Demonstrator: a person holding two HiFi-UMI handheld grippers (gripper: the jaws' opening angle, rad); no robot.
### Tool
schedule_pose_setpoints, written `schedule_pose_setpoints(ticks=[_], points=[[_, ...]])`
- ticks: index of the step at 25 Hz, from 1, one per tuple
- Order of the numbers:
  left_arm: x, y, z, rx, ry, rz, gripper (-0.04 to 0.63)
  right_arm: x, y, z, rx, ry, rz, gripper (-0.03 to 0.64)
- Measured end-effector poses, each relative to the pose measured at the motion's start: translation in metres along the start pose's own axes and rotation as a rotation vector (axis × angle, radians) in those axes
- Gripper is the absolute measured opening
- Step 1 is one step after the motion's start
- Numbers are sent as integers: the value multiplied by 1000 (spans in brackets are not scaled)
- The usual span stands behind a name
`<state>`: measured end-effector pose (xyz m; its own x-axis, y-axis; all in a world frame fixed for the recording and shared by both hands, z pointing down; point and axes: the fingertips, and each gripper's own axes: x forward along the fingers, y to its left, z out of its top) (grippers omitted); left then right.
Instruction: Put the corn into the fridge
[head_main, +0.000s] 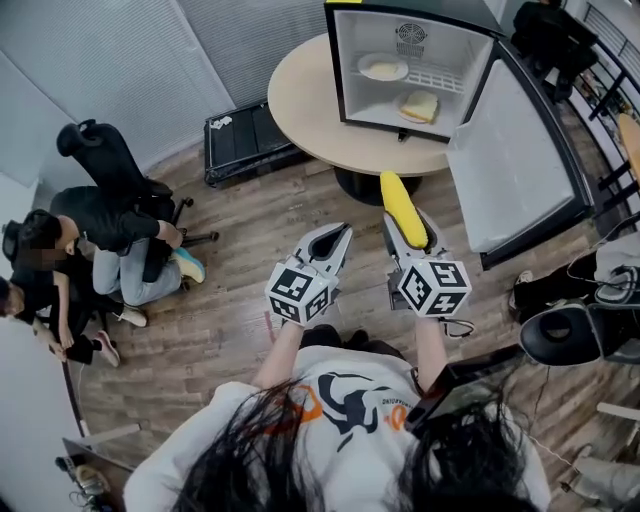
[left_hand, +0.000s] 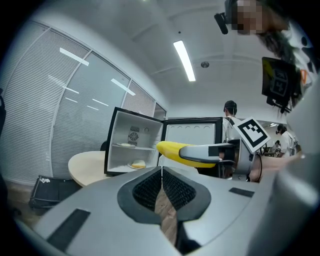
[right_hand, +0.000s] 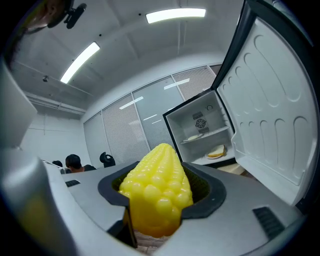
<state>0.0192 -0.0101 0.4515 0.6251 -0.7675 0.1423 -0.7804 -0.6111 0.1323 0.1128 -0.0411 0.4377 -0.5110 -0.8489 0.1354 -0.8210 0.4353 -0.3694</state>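
Observation:
A yellow corn cob (head_main: 402, 208) (right_hand: 157, 192) (left_hand: 176, 151) sticks forward out of my right gripper (head_main: 408, 236) (right_hand: 159, 200), whose jaws are shut on it. The cob points toward the small fridge (head_main: 410, 70) (right_hand: 202, 131) (left_hand: 132, 142), which stands on a round table with its door (head_main: 515, 160) (right_hand: 272, 110) swung wide open to the right. My left gripper (head_main: 330, 245) (left_hand: 161, 172) hangs beside the right one, its jaws closed together and empty. Both grippers are well short of the fridge, above the wooden floor.
Inside the fridge a plate (head_main: 383, 68) rests on the upper shelf and a sandwich-like food (head_main: 420, 106) (right_hand: 218, 152) lies on the bottom. The round table (head_main: 300, 110) carries the fridge. People sit at left (head_main: 110, 240); a black case (head_main: 245, 135) lies on the floor.

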Motion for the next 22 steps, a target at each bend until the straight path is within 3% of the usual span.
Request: schedule_pose_setpoints(ticks=[12, 22], points=[[14, 6, 1, 25, 20, 13, 12, 19, -11, -3, 23, 14, 33, 249], [51, 42, 3, 21, 22, -12, 12, 66, -29, 2, 20, 34, 20, 249]])
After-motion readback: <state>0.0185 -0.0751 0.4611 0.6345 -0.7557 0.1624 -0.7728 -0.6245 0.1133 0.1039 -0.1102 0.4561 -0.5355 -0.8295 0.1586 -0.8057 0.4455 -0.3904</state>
